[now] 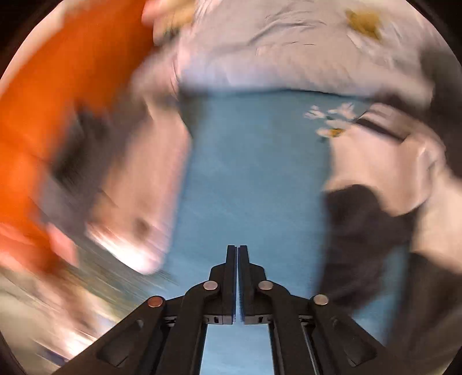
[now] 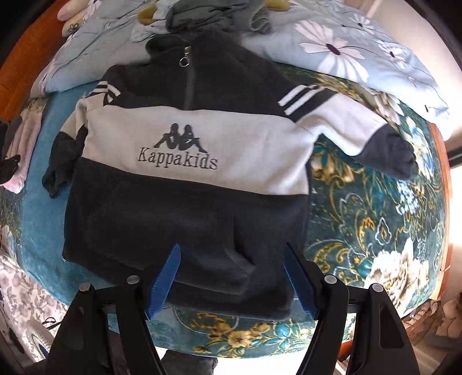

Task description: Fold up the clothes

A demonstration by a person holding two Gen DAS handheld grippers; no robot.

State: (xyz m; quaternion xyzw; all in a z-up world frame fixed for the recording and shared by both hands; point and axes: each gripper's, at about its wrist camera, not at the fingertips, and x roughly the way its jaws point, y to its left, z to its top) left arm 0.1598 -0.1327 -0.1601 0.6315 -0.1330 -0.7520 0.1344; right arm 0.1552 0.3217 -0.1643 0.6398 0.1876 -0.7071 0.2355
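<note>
A navy and white Kappakids sweatshirt (image 2: 184, 178) lies flat, front up, on a teal floral bedspread (image 2: 361, 207). Its right sleeve (image 2: 375, 138) spreads outward and its left sleeve (image 2: 62, 161) is bunched at its side. My right gripper (image 2: 232, 253) hovers open over the sweatshirt's hem, its blue pads (image 2: 164, 277) spread apart with nothing between them. In the blurred left wrist view, my left gripper (image 1: 237, 251) is shut with nothing in it, above blue fabric (image 1: 251, 178). At the right of that view is the sweatshirt's dark and white sleeve (image 1: 372, 207).
A pale blue quilt with daisy prints (image 2: 340, 46) lies bunched at the head of the bed. Grey-green clothes (image 2: 219, 14) rest on it. Pink clothing (image 2: 24, 144) sits at the left edge, and also shows as a pink blur (image 1: 144, 187). An orange wooden headboard (image 1: 57, 86) stands at left.
</note>
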